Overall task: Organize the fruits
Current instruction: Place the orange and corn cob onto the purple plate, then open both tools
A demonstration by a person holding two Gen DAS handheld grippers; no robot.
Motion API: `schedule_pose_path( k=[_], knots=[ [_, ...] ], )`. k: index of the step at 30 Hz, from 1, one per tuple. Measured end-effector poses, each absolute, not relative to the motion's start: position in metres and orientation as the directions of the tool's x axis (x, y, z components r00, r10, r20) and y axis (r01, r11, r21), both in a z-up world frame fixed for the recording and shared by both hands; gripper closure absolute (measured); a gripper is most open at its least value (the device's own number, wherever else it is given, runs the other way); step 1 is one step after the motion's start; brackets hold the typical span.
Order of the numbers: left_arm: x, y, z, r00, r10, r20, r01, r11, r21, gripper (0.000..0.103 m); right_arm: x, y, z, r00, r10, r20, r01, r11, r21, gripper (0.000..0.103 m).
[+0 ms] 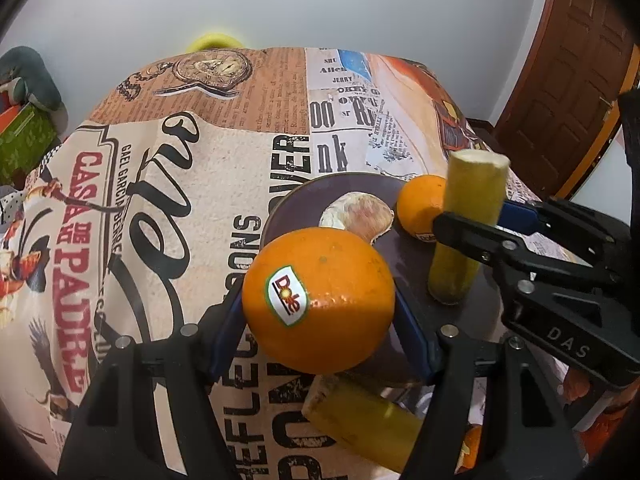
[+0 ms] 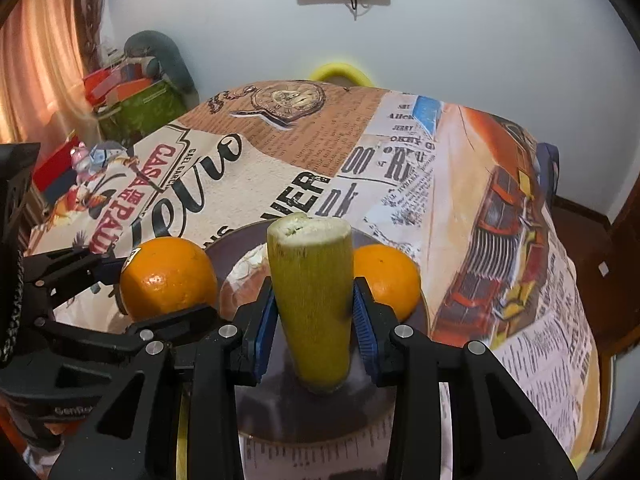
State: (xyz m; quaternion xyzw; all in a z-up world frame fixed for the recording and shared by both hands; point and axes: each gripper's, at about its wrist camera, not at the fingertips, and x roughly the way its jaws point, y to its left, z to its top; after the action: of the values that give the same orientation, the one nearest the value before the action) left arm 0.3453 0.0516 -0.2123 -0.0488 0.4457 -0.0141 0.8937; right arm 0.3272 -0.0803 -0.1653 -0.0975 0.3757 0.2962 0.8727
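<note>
Both loads hover over the dark plate (image 2: 256, 416) — my left claw (image 1: 319, 312) clamps the stickered orange (image 1: 320, 300), my right claw (image 2: 314, 320) pinches the yellow-green stalk piece (image 2: 316, 300) upright. Next: lower the orange at six o'clock, then let go.

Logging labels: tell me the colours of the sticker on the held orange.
White with a green edge and red lettering, clearest in the left wrist view.

Bright orange fruit (image 1: 320, 300), yellow-green stalk (image 2: 312, 300), dark purple plate (image 2: 280, 412), newsprint-patterned tablecloth (image 1: 180, 200).

Even indoor light, fisheye-warped edges, dark corners
</note>
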Motion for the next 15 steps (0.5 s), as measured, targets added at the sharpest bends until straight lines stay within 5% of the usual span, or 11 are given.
schedule_pose_path(
  k=[15],
  knots=[
    [0.349,0.045,-0.204,0.586,-0.078,-0.806,0.013,0.996,-0.087,0.032,0.329,-0.096,-0.172,0.495,0.445,-0.746,-0.573,0.813,0.105,0.065]
  ],
)
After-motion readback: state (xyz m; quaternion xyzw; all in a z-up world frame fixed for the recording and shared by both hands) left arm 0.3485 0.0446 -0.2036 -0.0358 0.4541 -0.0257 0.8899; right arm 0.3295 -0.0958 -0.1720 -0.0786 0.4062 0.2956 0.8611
